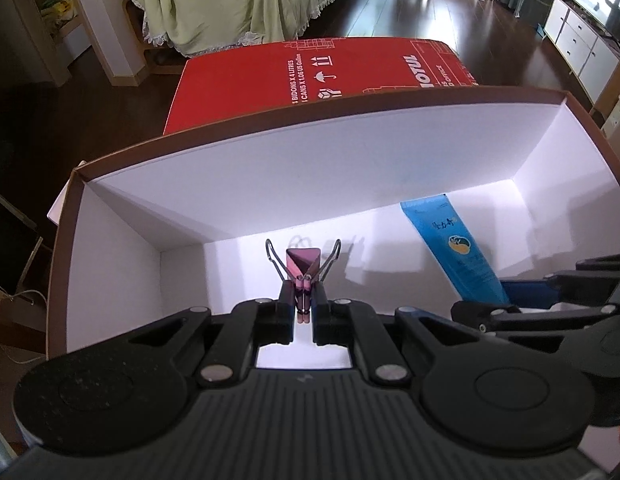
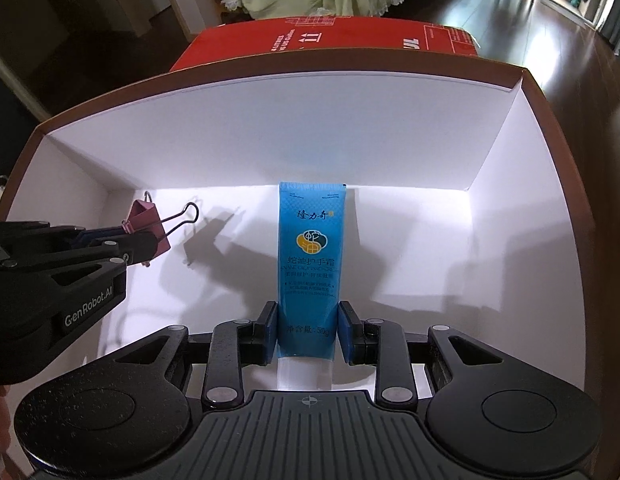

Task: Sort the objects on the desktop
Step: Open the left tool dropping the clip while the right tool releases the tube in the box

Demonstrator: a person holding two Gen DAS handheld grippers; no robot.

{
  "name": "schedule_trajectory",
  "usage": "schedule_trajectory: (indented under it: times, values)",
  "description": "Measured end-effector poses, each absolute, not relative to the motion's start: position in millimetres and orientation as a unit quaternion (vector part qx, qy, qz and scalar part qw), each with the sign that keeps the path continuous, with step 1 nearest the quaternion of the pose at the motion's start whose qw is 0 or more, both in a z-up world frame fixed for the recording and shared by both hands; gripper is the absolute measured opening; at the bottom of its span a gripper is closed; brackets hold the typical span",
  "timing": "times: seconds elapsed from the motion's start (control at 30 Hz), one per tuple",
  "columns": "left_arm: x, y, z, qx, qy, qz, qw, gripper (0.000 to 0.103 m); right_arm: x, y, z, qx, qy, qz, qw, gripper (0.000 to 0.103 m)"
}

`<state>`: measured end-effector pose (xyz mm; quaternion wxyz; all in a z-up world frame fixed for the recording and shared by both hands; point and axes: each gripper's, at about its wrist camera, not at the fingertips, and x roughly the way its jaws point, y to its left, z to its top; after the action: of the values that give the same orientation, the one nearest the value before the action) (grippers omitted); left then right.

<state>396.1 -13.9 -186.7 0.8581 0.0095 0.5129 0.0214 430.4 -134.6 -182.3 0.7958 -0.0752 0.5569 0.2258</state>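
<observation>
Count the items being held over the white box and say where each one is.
2. A pink binder clip is clamped in the left tool, toward the box's left side. A blue hand cream tube sits between the right tool's fingers, mid-box. Nothing else shows inside.

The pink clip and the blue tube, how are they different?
The pink clip is small with wire handles; the blue tube is long, flat and printed. The left gripper pinches the clip nearly shut; the right gripper spreads wider around the tube. Both are held inside the white box.
</observation>
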Motion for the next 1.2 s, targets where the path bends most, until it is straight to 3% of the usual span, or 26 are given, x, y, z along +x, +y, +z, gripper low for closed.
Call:
schedule_trajectory:
  times: [0.03, 0.07, 0.1, 0.17, 1.2]
  values:
    - [397, -13, -187, 0.005, 0.513, 0.019, 0.858, 0.010, 430, -135, -183, -0.073, 0.559, 0.226, 0.795, 0.029]
    - [397, -13, -187, 0.004, 0.515, 0.019, 0.857, 0.024, 431, -135, -183, -0.071, 0.561, 0.228, 0.793, 0.032]
    - [396, -12, -187, 0.003, 0.515, 0.019, 0.857, 0.030, 431, -136, -182, -0.069, 0.560, 0.229, 0.793, 0.046]
    - [395, -12, -185, 0.009, 0.511, 0.022, 0.859, 0.032, 429, -139, -178, -0.067, 0.549, 0.229, 0.801, 0.060]
    - [336, -15, -133, 0.029, 0.501, 0.031, 0.865, 0.048, 361, -169, -135, -0.028, 0.550, 0.196, 0.811, 0.061]
